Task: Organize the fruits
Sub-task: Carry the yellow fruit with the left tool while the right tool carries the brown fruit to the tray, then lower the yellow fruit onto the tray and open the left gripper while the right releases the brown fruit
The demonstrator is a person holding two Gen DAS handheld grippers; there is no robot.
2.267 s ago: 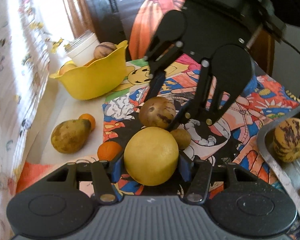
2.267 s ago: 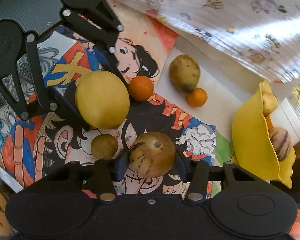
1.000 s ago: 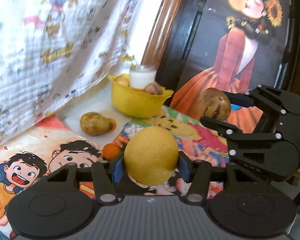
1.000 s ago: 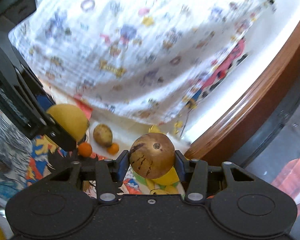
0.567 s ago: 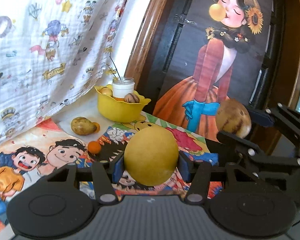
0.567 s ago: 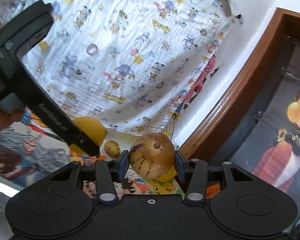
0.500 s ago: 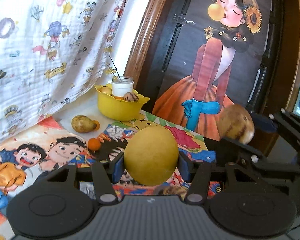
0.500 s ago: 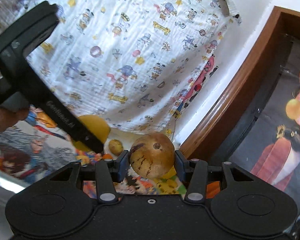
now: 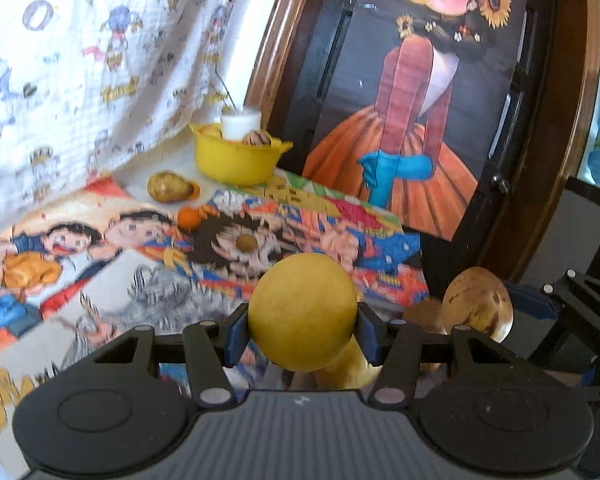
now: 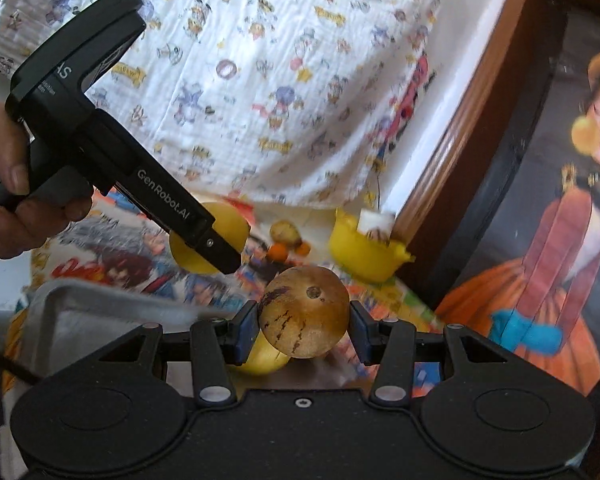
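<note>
My left gripper (image 9: 302,334) is shut on a large round yellow fruit (image 9: 302,304), held in the air above the cartoon-print tablecloth (image 9: 100,280). My right gripper (image 10: 304,338) is shut on a brown speckled round fruit (image 10: 304,316); the left wrist view shows that fruit (image 9: 478,306) low on the right. At the table's far end a yellow bowl (image 9: 236,162) holds several fruits and a white jar. Before it lie a pear-shaped fruit (image 9: 167,188), a small orange (image 9: 189,217) and a small brown fruit (image 9: 246,243).
A grey metal tray (image 10: 100,314) lies below the right gripper, with a yellow fruit (image 10: 262,358) on it. A person's hand (image 10: 24,204) holds the left gripper's handle. A printed white cloth (image 10: 280,80) and a dark door with a poster (image 9: 420,120) stand behind the table.
Both grippers have drawn back from the bowl end of the table, still holding their fruits. The right gripper has sunk and rolled, and the tray has come into its view.
</note>
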